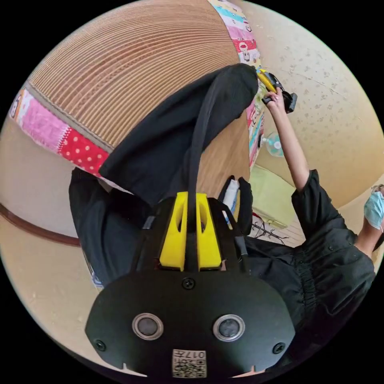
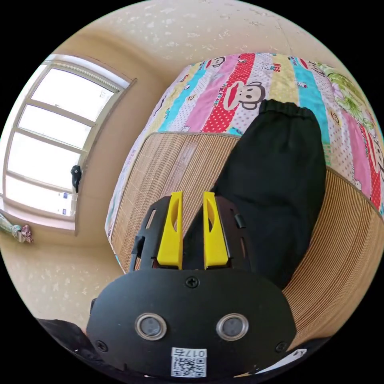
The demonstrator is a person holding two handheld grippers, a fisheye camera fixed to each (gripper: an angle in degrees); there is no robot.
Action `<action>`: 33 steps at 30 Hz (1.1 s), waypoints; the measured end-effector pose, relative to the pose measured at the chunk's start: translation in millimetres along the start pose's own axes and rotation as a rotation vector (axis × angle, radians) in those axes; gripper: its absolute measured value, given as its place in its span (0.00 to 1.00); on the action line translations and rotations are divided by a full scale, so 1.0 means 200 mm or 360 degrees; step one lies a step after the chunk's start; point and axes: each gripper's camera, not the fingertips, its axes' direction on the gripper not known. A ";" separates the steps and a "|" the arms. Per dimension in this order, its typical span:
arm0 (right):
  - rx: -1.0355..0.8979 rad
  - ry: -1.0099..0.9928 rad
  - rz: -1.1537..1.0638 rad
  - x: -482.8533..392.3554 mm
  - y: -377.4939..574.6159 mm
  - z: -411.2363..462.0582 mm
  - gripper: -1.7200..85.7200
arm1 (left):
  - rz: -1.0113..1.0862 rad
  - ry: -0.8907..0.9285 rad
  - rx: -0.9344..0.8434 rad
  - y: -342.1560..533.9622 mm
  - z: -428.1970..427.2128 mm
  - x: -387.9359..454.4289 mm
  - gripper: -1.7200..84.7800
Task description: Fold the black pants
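Plainly, pants: the black pants [image 1: 168, 148] lay spread on the bamboo mat [image 1: 120, 68] over the bed's patchwork sheet [image 2: 248, 80], one end lifted for folding.
Left hand-held gripper [image 1: 191, 224]: jaws nipped on a fabric ridge.
Right hand-held gripper [image 2: 192, 228]: narrowly parted, cloth between; grip uncertain.

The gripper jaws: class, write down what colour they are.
Bright yellow, on a black body. The right gripper view shows it best, with both jaws plain above the black pants.
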 end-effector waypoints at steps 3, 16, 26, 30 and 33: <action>-0.0106 0.0032 -0.0008 0.06 0.29 0.04 0.13 | -0.0114 -0.0219 -0.0053 -0.04 -0.02 -0.13 0.12; 0.0090 -0.0727 0.0909 0.68 1.72 0.16 0.21 | 0.0517 -0.0207 -0.0065 -0.94 0.00 0.23 0.17; -0.0019 -0.1105 0.0971 0.83 1.70 0.49 0.10 | 0.0772 -0.0284 -0.0566 -1.20 0.30 0.41 0.11; 0.0164 -0.1185 0.0792 0.71 1.77 0.35 0.07 | 0.0766 -0.0175 -0.0694 -1.07 0.25 0.38 0.08; 0.0477 -0.1368 0.0648 0.57 1.92 0.10 0.05 | 0.1012 0.0277 -0.0583 -0.82 -0.05 0.48 0.07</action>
